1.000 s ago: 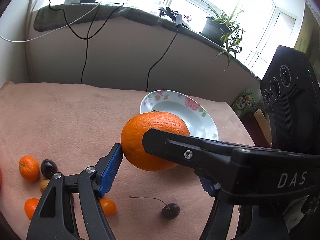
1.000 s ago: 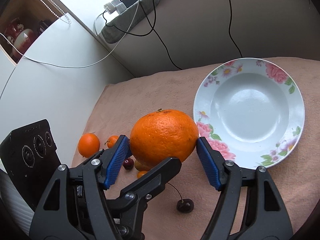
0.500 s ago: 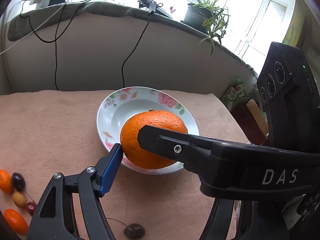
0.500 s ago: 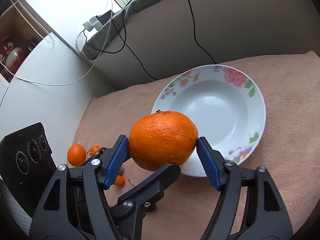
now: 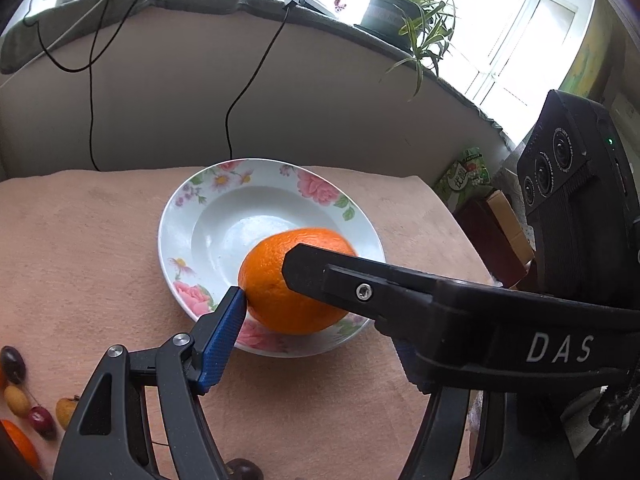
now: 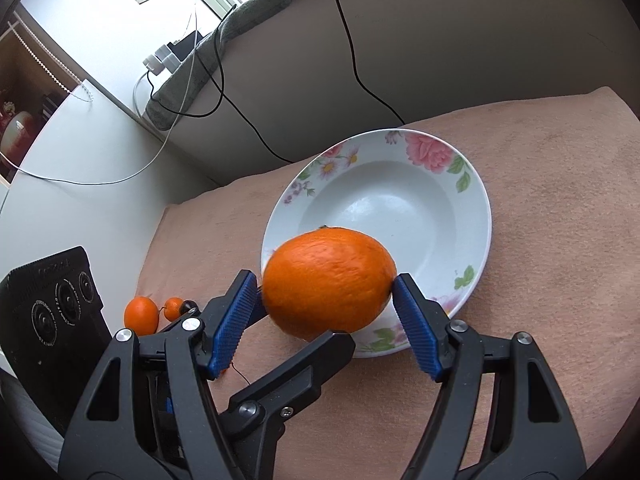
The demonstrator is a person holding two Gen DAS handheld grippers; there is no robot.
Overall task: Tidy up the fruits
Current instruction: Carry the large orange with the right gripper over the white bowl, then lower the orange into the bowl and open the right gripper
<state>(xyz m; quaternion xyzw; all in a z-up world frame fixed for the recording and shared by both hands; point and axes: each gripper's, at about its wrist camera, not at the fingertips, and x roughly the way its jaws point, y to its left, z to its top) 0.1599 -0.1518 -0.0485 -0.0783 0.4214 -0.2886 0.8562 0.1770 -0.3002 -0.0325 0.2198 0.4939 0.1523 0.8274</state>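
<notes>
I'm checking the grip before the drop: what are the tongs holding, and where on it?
Both tongs, right and left, clamp the big orange by its sides, over the near rim of the plate.

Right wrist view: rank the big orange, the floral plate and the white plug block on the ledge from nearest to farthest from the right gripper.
1. Orange: between the right gripper's blue pads, touching both.
2. Plate: just beyond and under the orange, on the pink cloth.
3. Plug block: far off, upper left, on the window ledge.
</notes>
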